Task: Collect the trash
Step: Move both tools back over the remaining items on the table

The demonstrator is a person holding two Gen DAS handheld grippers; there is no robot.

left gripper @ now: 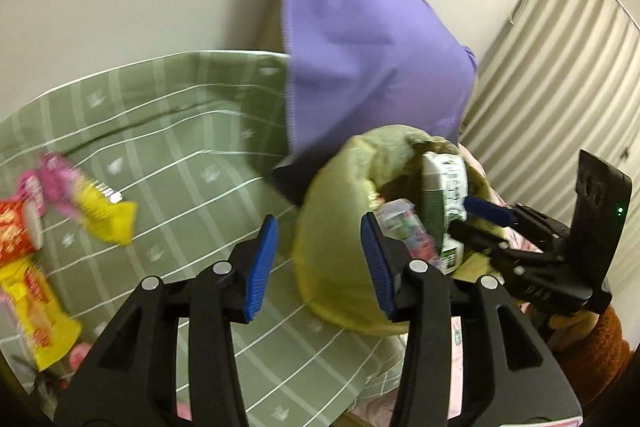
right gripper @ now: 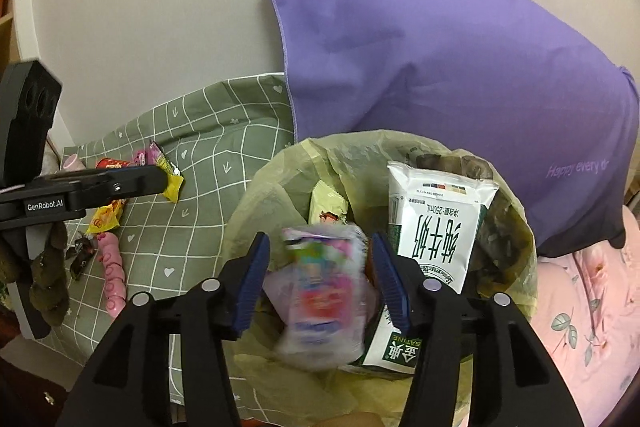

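While both claws gape empty, the right claw (right gripper: 318, 277) hangs over the trash bag (right gripper: 280, 179), a blurred wrapper (right gripper: 320, 291) beneath; only the left claw (left gripper: 320, 259) view shows curtains (left gripper: 560, 67), while loose wrappers (left gripper: 104, 211) litter the bed (left gripper: 180, 131).

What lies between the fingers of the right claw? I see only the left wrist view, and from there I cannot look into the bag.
Observer: In the right wrist view, the right claw stands open over the yellow-green trash bag. A colourful wrapper, blurred, is between its fingers, and the pads do not seem to press on it.
Operator: Is other trash already inside the bag?
Observer: Yes. A white milk carton stands at the right side of the bag, and a pale snack packet lies behind the wrapper.
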